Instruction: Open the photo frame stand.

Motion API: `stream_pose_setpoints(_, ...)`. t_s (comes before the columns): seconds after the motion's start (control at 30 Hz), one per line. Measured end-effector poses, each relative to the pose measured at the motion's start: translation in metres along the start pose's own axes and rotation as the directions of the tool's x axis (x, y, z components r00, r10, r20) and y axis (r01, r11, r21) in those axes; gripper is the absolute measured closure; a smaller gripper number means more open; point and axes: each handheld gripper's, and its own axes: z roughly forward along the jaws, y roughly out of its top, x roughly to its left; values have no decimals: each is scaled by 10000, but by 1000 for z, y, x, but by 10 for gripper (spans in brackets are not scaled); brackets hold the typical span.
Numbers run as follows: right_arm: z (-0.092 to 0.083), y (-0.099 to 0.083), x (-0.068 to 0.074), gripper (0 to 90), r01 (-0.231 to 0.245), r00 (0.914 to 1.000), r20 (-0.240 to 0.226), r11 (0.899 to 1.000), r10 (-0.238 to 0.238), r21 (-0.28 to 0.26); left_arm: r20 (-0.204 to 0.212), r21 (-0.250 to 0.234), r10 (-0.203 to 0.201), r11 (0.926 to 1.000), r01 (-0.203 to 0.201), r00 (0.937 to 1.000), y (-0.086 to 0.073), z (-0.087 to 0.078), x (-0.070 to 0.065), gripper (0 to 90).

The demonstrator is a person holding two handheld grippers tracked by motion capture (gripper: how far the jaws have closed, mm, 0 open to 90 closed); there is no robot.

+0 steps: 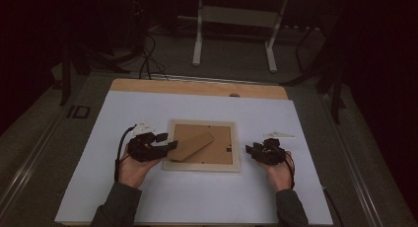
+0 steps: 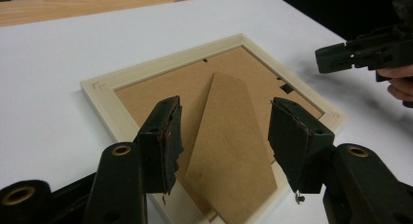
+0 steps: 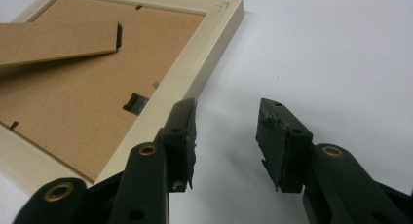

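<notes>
A pale wooden picture frame lies face down in the middle of the white table top, its brown backing board up. A cardboard stand flap lies slantwise on the board. My left gripper is at the frame's left edge and open. In the left gripper view its jaws stand apart above the near corner of the frame, and the flap runs between them untouched. My right gripper is just right of the frame, open, over bare white surface. The frame's rim passes beside its left jaw.
The white sheet covers a wooden table whose bare edge shows at the back. A small metal clip sits on the backing board. Beyond the table stand a white table base and floor cables in a dark room.
</notes>
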Motion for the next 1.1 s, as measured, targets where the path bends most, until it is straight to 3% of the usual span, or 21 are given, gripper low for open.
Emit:
stream_pose_setpoints(0.1, 1, 0, 0, 577, -6, 10000, -27, 10000, 6, 27, 120, 151, -16, 9999, 15, 9999, 4, 7, 3, 462)
stream_pose_setpoints(0.27, 1, 0, 0, 571, -11, 10000, -28, 10000, 11, 11, 513, 365, -426, 9985, 408, 9978, 10, 19, 13, 475)
stream_pose_setpoints(0.4, 0, -1, -1, 565, -73, 10000, -16, 10000, 73, -18, 596, 530, -686, 9964, 655, 9959, 13, 26, 20, 498)
stream_pose_setpoints(0.5, 0, -1, -2, 565, -148, 9999, -73, 9999, 148, -3, 998, 905, -1062, 9911, 973, 9893, 14, 32, 24, 496)
stream_pose_setpoints(0.77, 1, -1, -1, 593, -141, 9994, -307, 9999, 143, 57, 1238, 1508, -1198, 9834, 1006, 9850, 15, 48, 24, 468)
stream_pose_setpoints(1.1, 3, -2, -1, 589, -191, 9991, -383, 9998, 194, 88, 1159, 2150, -1241, 9718, 971, 9855, 12, 63, 28, 468)
